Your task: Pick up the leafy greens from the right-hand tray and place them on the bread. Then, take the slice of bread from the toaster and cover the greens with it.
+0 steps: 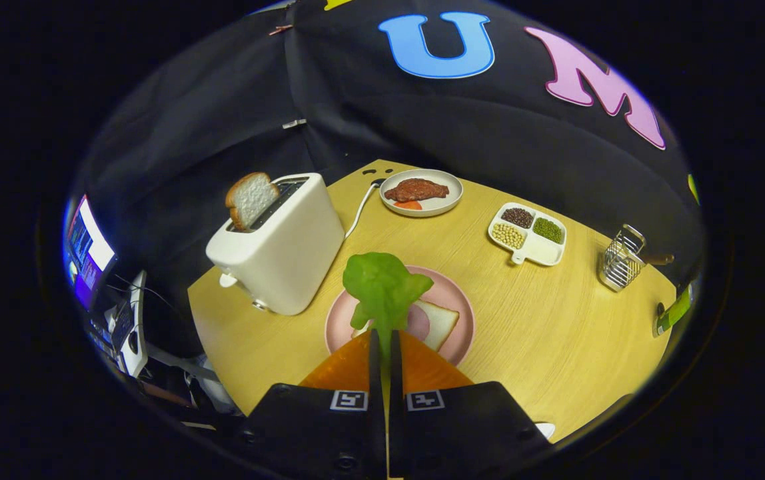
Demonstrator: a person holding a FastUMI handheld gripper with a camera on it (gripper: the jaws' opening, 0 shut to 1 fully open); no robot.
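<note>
Your tongs [382, 337] point forward and down over the pink plate [459, 313], their fingers nearly together and both pressing on the stem of the leafy greens [382, 287], which stand up just ahead of the tips. On the plate, beneath and beside the greens, lies a slice of bread [441, 321]. Left of the plate stands the white toaster [282, 250], close to the counter [556, 320] edge, with a second bread slice [250, 198] sticking out of its slot. Beyond the plate sit a dish of meat [422, 192] and a divided tray of beans [528, 233]; right of the plate the counter is open as far as a wire holder [620, 260]. Square markers sit on the tongs' body; no readable writing there.
</note>
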